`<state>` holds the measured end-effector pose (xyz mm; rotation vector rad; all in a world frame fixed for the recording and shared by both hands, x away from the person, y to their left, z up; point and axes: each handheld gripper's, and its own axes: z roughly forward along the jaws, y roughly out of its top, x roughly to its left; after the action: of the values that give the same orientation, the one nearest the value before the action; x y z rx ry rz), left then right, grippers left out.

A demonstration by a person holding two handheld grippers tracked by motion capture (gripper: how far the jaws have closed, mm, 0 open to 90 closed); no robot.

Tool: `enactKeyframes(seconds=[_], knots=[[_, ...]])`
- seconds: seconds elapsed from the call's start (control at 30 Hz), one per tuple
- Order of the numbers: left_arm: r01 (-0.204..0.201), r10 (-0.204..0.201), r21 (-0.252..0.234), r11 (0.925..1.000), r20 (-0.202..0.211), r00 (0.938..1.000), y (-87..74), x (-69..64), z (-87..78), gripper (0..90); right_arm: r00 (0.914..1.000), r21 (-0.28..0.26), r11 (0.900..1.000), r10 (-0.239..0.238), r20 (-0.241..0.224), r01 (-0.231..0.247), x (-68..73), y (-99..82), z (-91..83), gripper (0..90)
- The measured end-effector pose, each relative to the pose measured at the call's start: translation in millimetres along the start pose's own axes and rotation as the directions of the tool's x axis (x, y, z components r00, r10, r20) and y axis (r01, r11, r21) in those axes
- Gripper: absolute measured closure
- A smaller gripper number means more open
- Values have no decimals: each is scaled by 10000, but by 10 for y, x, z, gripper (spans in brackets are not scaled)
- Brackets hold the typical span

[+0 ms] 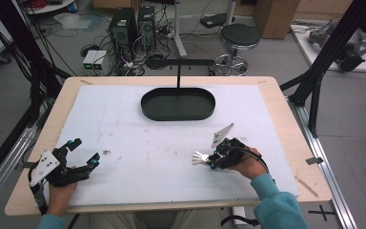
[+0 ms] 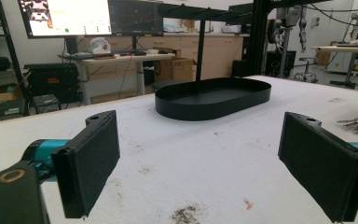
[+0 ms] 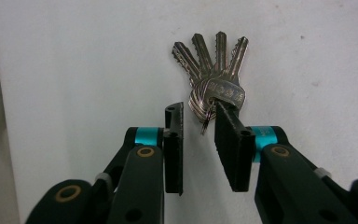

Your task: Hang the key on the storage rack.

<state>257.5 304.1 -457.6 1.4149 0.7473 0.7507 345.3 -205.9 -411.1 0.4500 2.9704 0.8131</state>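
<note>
A bunch of silver keys (image 1: 200, 157) lies fanned out on the white mat (image 1: 124, 119) at the front right. In the right gripper view the keys (image 3: 212, 70) point away from me, and their ring sits in the narrow gap between the jaws. My right gripper (image 1: 213, 162) (image 3: 198, 109) reaches down to them; its right pad (image 3: 230, 140) overlaps the key heads, while a gap shows on the left side. My left gripper (image 1: 86, 151) (image 2: 200, 140) rests at the front left, wide open with nothing between its pads.
A black oval tray (image 1: 178, 117) (image 2: 214, 109) stands at the back middle of the mat, with a thin upright post (image 1: 178, 74) rising from it to a crossbar. The wooden table edge (image 1: 286, 124) frames the mat. Chairs, computers and cables are on the floor beyond.
</note>
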Motion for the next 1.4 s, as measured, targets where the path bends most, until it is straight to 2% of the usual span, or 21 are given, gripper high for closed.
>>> enactKeyframes(seconds=[0.6, 0.97, 1.03, 1.1, 1.17, 1.23, 1.37, 1.4], knots=[[10, -10, 0, 10000, -9, 10000, 0, 0, 0, 130, 9996, 187, 9998, -126, 256, 121, 5, 5, 3, 864], [8, -8, 9, 10000, -18, 10000, 0, 1, -1, 130, 9987, 199, 9998, -33, 513, 23, 24, 14, -3, 884], [17, -17, 2, 10000, -16, 10000, 0, 0, 0, 130, 9982, 100, 9998, 171, 571, -177, 23, 23, -18, 885], [22, -22, 2, 10000, -16, 10000, 0, 0, 0, 130, 9980, -124, 9998, 182, 602, -175, 17, 33, -41, 886], [17, -17, 10, 10000, -19, 10000, 0, 1, -1, 130, 9975, -383, 9983, 466, 530, -446, 14, 46, -70, 886], [20, -20, 10, 10000, -19, 10000, 0, 1, -1, 130, 9978, -606, 9974, 417, 518, -385, 12, 63, -99, 887], [19, -19, 8, 10000, -19, 10000, 0, 1, -1, 130, 9978, -1427, 9889, 485, 442, -417, 9, 130, -192, 888], [17, -17, 9, 10000, -17, 10000, 0, 1, -1, 130, 9969, -1798, 9819, 674, 394, -593, 3, 173, -250, 888]])
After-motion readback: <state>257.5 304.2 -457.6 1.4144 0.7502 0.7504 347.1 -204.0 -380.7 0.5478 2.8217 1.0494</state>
